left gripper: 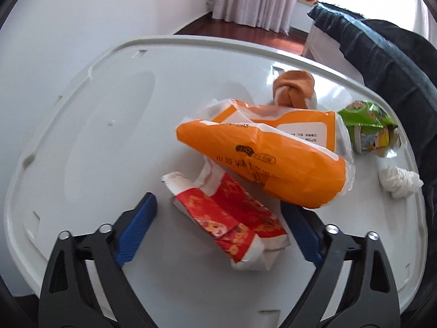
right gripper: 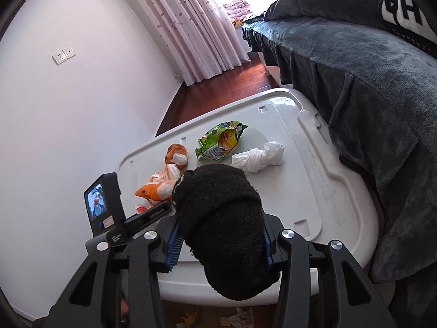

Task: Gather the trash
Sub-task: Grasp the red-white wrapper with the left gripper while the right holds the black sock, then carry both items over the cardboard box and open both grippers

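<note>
The left wrist view shows the trash from close. The left gripper (left gripper: 218,216) stands wide open over the white plastic lid (left gripper: 109,125), and the red and white packet (left gripper: 232,218) lies on the lid between its 2 blue pads (left gripper: 136,232), but the pads do not press on it. Just behind this packet lies the orange plastic bag (left gripper: 273,158), and 1 end of the bag reaches over the right pad. Behind the bag is a rolled orange sock (left gripper: 293,88). To the right are the green snack wrapper (left gripper: 366,128) and the knotted white plastic bag (left gripper: 398,183), both near the lid's edge.

The right wrist view shows what the left 1 cannot. The right gripper (right gripper: 220,242) is closed on a black sock (right gripper: 224,224), which bulges between the pads and hangs out below them. This sock hides part of the lid (right gripper: 300,191) and most of the orange bag (right gripper: 153,188). Here the left gripper's body with its small screen (right gripper: 102,203) is at the left, over the lid. The orange sock (right gripper: 176,155), green wrapper (right gripper: 221,142) and white bag (right gripper: 258,157) lie farther back, apart from each other.

Around the lid are a dark grey blanket on a bed (right gripper: 368,82), a pink curtain (right gripper: 191,27), a wall socket (right gripper: 63,55) and a dark wooden floor (right gripper: 218,82). Paper scraps (right gripper: 213,317) lie on the floor under the lid's near edge.
</note>
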### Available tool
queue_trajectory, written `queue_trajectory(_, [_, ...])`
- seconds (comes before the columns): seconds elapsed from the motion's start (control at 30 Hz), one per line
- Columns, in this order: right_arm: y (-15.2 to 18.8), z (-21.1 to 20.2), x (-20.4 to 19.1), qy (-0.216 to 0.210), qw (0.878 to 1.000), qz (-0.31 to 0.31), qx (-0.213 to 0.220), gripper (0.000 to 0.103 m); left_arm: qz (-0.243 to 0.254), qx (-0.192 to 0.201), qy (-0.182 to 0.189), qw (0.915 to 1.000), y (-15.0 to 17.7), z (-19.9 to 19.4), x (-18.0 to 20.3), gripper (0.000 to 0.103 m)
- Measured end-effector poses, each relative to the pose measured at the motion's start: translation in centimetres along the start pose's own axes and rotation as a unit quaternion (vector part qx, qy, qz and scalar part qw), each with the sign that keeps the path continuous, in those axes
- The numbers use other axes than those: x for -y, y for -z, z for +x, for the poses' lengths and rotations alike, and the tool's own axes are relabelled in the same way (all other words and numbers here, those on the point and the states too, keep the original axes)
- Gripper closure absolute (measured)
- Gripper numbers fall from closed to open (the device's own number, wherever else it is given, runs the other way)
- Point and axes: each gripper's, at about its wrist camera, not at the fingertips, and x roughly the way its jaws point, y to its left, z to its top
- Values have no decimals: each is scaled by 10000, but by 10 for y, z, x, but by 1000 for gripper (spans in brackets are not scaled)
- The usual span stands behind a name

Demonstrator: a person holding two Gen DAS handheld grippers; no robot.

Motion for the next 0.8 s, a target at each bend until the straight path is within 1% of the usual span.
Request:
queue_trajectory(0.03, [1,0,-1,-6,10000,-12,2,58,133,7,-169,9998,2,-1,1,34])
queue_trajectory(0.07, [0,1,-3,-6,10000,-25,0,58,267,68,-53,9996,4,-3,1,53])
queue_trajectory(0.1, [0,2,-4,-9,10000,-33,1,58,335,98,112,9993,5,-5,1,65])
queue_trajectory(0.13, [0,3,-5,-9,10000,-42,-6,58,332,63,339,9989,6,-7,-2,73])
queue_trajectory(0.17, [0,4,-6,-2,10000,-54,-17,58,355,50,417,9985,7,-8,-4,77])
queue_trajectory(0.27, [1,8,-12,29,9999,-131,-45,58,458,78,555,9974,11,-12,-15,79])
queue_trajectory(0.37, [2,13,-22,89,9996,-269,-69,58,688,182,635,9954,18,-21,-25,79])
queue_trajectory(0.4, [2,16,-27,132,9993,-352,-79,58,735,243,669,9948,21,-26,-29,79])
queue_trajectory(0.47, [3,21,-37,68,9990,-424,-102,58,750,408,730,9937,23,-41,-39,79])
queue_trajectory(0.57, [5,29,-53,-40,9986,-516,-140,58,636,674,849,9921,18,-73,-58,79])
queue_trajectory(0.63, [5,33,-66,-128,9982,-571,-130,58,597,795,837,9915,14,-95,-66,79])
queue_trajectory(0.73, [9,35,-83,-215,9972,-713,-31,58,624,1069,838,9888,12,-137,-78,79])
queue_trajectory(0.8, [15,32,-94,-226,9956,-902,62,58,616,1171,834,9877,14,-161,-84,79])
